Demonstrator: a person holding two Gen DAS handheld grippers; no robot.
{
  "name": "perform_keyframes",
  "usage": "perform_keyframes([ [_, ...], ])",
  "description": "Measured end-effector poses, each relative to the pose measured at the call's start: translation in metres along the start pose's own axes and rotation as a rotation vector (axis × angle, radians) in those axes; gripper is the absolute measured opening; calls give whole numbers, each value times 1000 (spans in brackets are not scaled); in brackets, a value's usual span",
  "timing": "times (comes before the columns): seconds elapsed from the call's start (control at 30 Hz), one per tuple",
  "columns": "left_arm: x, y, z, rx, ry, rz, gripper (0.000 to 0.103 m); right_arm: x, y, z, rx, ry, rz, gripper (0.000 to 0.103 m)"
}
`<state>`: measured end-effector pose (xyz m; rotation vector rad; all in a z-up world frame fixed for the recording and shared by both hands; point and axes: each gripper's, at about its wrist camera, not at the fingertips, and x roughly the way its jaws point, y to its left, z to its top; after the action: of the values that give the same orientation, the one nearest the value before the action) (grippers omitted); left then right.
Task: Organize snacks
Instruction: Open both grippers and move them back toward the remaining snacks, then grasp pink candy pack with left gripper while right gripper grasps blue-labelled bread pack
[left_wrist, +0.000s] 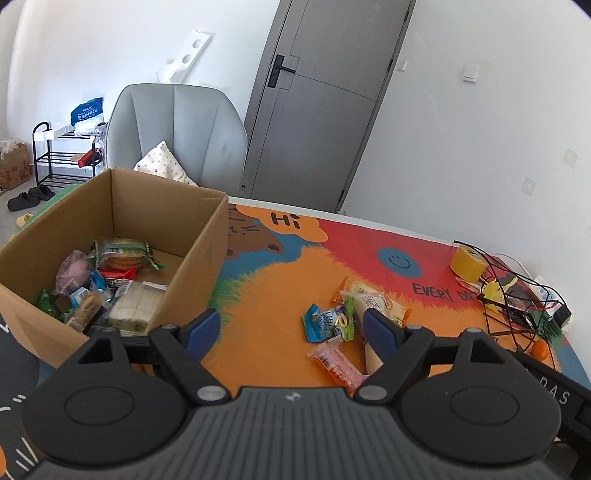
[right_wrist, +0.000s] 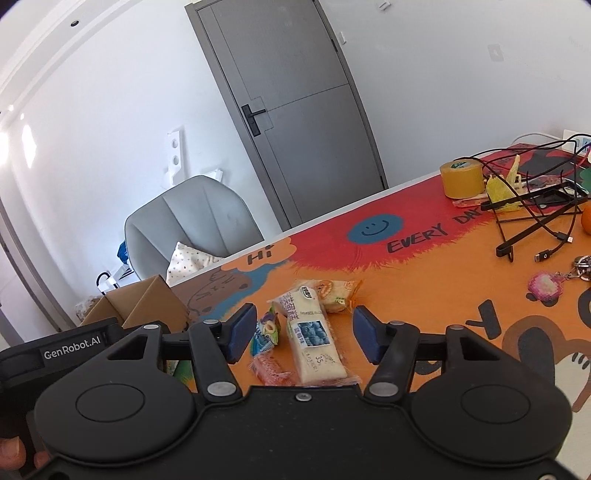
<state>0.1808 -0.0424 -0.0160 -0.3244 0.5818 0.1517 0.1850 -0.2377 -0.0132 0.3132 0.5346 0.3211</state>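
Both tools are coming in over the loose snacks on the table (left_wrist: 258, 295), so the step in hand looks like the next pick-up for the box (left_wrist: 192, 236), which is already holding several packets. The right tool (right_wrist: 303, 334) is standing open, empty, with the long white bar (right_wrist: 314, 343) lying between its jaws but apart from the pads. The left tool (left_wrist: 291, 332) is gaping wide and holding nothing; the blue packet (left_wrist: 319, 323) and pink packet (left_wrist: 334, 363) are lying just ahead of it. Next, the right tool probably needs lowering and closing across the bar.
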Motion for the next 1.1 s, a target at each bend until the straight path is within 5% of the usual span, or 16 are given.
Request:
perform_keyframes([
  [0.9, 87, -33, -32, 31, 156, 49, 73, 55, -52, -17, 116, 104, 32, 51],
  [1.1, 93, -40, -40, 71, 162, 47, 54, 56, -55, -17, 121, 106, 33, 51],
])
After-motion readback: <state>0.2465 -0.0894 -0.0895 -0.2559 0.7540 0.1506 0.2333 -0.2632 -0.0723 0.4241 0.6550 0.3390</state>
